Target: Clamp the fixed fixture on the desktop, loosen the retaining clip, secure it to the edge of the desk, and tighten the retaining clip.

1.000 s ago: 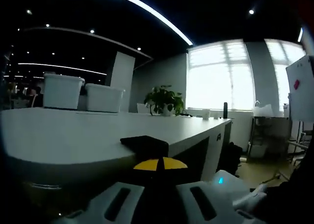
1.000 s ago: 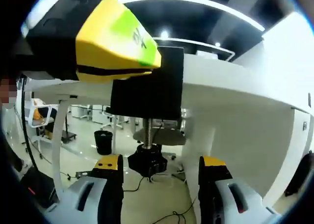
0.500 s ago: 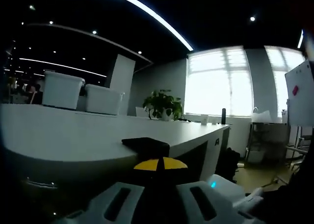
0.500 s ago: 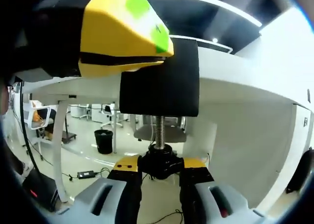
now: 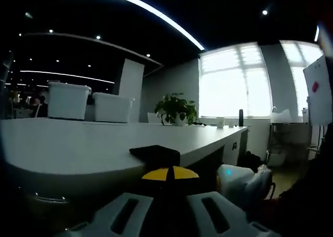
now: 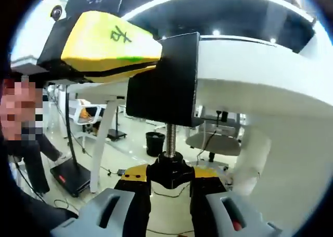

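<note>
Right gripper [image 6: 170, 175] pinches knob [image 6: 170, 170] (fixture [image 6: 166, 86] straddles desk [image 6: 250, 76]).

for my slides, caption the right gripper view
Right gripper shut on the clamp's screw knob under the desk edge.

- Black metal clamp fixture [image 6: 166, 81], with a black round knob [image 6: 170, 172] under its grey threaded screw [image 6: 170, 138].
- White smooth worktop [image 5: 78, 138].
- Yellow-tipped left gripper [image 6: 112, 47], marked green.
- Right gripper [image 6: 170, 177]: grey, yellow pads.
- Green leafy potted plant [image 5: 176, 108].
</note>
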Available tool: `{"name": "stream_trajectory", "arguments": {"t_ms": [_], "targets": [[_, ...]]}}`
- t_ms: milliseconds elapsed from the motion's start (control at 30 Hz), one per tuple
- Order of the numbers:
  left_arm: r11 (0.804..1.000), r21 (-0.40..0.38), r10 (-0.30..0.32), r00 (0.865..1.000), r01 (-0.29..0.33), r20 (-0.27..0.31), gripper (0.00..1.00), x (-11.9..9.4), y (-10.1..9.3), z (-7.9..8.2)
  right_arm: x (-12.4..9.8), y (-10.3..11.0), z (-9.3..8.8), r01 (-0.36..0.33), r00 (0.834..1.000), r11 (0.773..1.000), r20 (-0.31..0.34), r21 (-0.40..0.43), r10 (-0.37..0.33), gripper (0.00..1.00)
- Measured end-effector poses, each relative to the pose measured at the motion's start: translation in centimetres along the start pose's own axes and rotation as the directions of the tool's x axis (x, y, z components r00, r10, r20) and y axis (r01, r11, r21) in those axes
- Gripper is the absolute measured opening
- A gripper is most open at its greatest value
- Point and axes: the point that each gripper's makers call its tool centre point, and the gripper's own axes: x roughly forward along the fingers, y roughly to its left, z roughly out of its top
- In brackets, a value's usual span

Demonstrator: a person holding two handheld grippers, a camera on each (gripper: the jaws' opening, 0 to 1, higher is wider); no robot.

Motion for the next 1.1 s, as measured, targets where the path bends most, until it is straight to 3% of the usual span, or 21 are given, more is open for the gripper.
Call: {"name": "stream_trajectory", "arguments": {"t_ms": [100,200,300,333,367,533,700,767,800,967,1100], "targets": [[1.000,0.010,0.018,1.000,-0.018,-0.008,0.01,0.0,-0.1,0.0,0.0,0.3,0.0,-0.091,0.996,0.995,0.009,0.029,0.091,0.24],[0.999,0.012,0.030,1.000,-0.030,-0.011,0.01,0.1,0.1,0.0,0.4,0.2,-0.1,-0.163,0.987,0.987,0.008,-0.013,0.163,0.24],[0.999,0.024,0.042,0.999,-0.042,-0.020,0.01,0.1,0.0,0.0,0.0,1.0,0.0,-0.274,0.961,0.962,0.027,-0.006,0.274,0.24],[0.998,0.021,0.052,0.998,-0.052,-0.022,0.01,0.1,0.0,0.0,0.0,0.9,0.0,-0.289,0.956,0.957,0.037,-0.035,0.290,0.24],[0.998,0.022,0.059,0.998,-0.059,-0.022,0.01,0.1,0.0,0.0,-0.3,1.7,0.2,-0.307,0.950,0.951,0.041,-0.031,0.308,0.24],[0.998,0.006,0.060,0.998,-0.059,-0.020,0.01,0.2,0.2,0.0,0.0,1.9,0.2,-0.356,0.932,0.934,0.072,-0.021,0.356,0.24],[0.999,-0.013,0.053,0.998,-0.053,-0.019,0.01,0.2,0.3,-0.1,0.2,2.1,0.4,-0.381,0.921,0.924,0.077,-0.020,0.381,0.25],[0.998,-0.030,0.048,0.999,-0.048,-0.015,0.01,0.3,0.3,-0.1,0.1,1.7,0.0,-0.359,0.933,0.933,0.055,0.040,0.356,0.25],[0.998,-0.035,0.048,0.999,-0.049,-0.016,0.01,0.3,0.3,0.0,0.1,1.3,-0.1,-0.321,0.947,0.946,0.041,0.048,0.319,0.25],[0.996,-0.041,0.076,0.997,-0.076,-0.002,0.01,0.3,0.3,-0.1,-1.2,1.0,0.2,-0.214,0.976,0.973,0.045,0.086,0.211,0.25],[0.996,-0.036,0.079,0.997,-0.079,-0.004,0.01,0.3,0.3,0.0,-2.5,-0.5,0.4,-0.069,0.997,0.996,0.034,0.063,0.067,0.35]]}}
